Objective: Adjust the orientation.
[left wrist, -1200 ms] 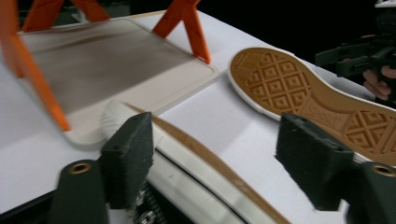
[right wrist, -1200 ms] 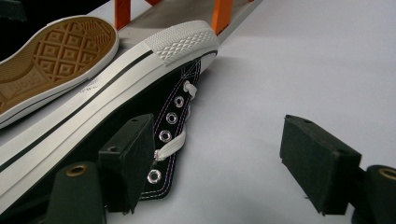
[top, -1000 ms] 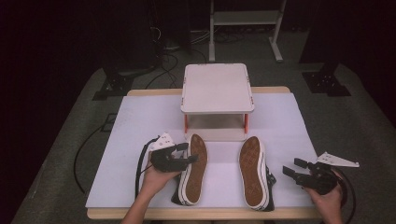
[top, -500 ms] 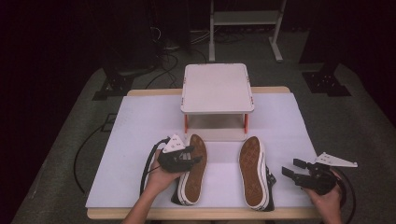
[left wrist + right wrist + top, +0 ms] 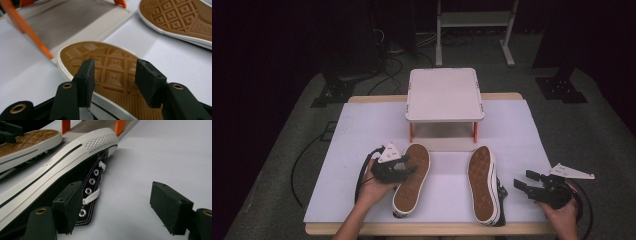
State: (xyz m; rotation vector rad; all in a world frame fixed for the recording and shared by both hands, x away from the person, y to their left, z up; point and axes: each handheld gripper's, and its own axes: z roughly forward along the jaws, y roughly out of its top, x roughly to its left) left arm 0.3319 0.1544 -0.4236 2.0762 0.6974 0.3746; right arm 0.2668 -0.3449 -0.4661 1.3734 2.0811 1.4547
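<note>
Two shoes are seen sole-up near the surface's front edge. Over the left shoe [image 5: 412,177], the left gripper [image 5: 404,170] has been brought and its jaws narrowed, not yet pinching; a grasp seems imminent. Beside the right shoe [image 5: 484,182], the right gripper [image 5: 523,184] is held spread.

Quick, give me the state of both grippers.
Left gripper: fingers just closing around the brown-soled black canvas shoe, not gripping yet.
Right gripper: open, holding nothing.
</note>
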